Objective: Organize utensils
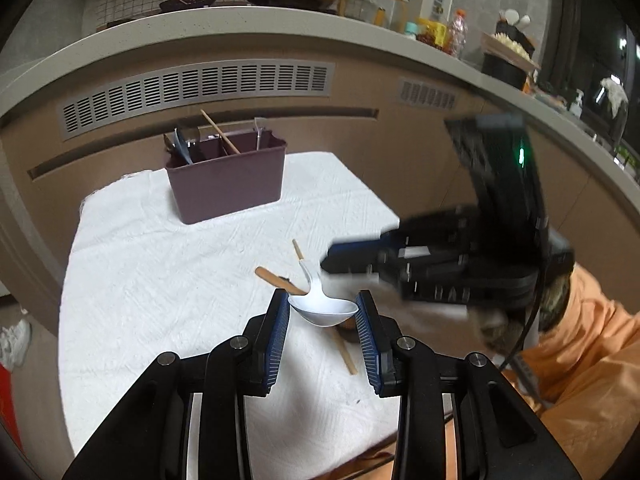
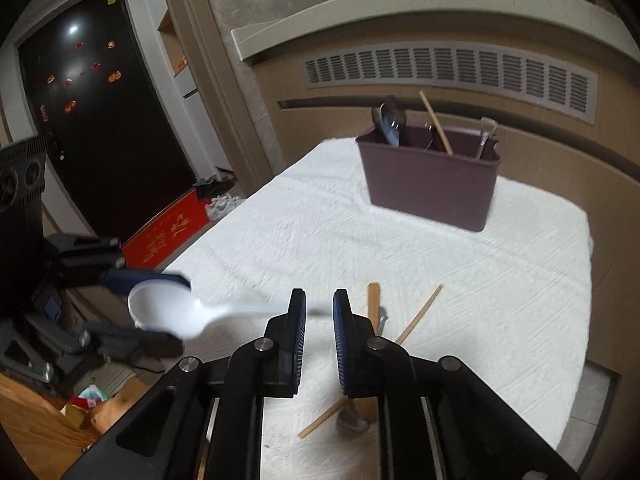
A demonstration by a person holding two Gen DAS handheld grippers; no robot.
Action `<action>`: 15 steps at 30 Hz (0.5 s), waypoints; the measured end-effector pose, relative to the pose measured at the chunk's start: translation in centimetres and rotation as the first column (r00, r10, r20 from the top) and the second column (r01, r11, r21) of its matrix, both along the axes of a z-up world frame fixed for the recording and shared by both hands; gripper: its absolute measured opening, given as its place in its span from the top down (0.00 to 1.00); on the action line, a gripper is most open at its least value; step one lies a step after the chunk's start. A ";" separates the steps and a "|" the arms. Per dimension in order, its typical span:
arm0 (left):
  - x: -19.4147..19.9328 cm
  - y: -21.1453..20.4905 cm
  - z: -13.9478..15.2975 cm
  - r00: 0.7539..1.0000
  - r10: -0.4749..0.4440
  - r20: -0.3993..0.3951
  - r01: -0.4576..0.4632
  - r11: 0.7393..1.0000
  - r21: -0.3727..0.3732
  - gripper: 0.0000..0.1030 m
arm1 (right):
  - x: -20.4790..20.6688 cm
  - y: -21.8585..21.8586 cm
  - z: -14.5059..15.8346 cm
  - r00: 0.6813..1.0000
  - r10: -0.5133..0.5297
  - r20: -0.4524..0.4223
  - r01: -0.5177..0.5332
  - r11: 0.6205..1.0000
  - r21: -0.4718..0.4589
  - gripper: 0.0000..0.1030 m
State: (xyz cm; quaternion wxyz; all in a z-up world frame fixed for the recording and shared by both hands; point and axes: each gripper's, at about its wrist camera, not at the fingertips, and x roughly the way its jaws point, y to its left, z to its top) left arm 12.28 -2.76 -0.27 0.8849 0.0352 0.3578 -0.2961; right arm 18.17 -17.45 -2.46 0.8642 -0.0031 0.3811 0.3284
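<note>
My left gripper point(image 1: 323, 301) is shut on the bowl of a white plastic spoon point(image 1: 320, 312), held a little above the white cloth. The right wrist view shows the same spoon point(image 2: 164, 314) at the left, its thin handle running right into the narrow gap of my right gripper point(image 2: 320, 300). The pads there stand slightly apart, and the handle tip is blurred between them. From the left wrist view, the right gripper point(image 1: 326, 264) is blurred, its tips at the handle's end. A maroon caddy point(image 1: 226, 184) point(image 2: 432, 184) stands at the far side with a spoon, a chopstick and a clear utensil in it.
A wooden chopstick point(image 2: 420, 312) and a wooden-handled utensil point(image 2: 374, 300) lie crossed on the cloth point(image 1: 160, 300) under the grippers. A cabinet front with vents rises behind the caddy. A person's orange sleeve point(image 1: 580, 340) is at the right. The table's left edge drops to a floor with shoes point(image 2: 222, 204).
</note>
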 end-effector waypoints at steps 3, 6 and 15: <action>-0.1 -0.1 -0.1 1.000 -0.026 -0.003 0.026 1.000 -0.015 0.66 | -0.4 0.2 -1.2 0.999 0.017 -0.035 -0.017 1.000 0.002 0.87; -0.2 -0.6 -0.4 0.999 -0.038 0.004 0.037 0.999 0.028 0.66 | -0.6 0.2 -1.8 0.999 0.009 -0.043 -0.009 1.000 -0.011 0.87; -0.5 -0.9 -2.3 0.994 -0.098 -0.042 0.099 0.995 0.027 0.66 | -0.2 -1.5 -1.1 0.997 -0.076 0.028 0.076 0.997 -0.023 0.86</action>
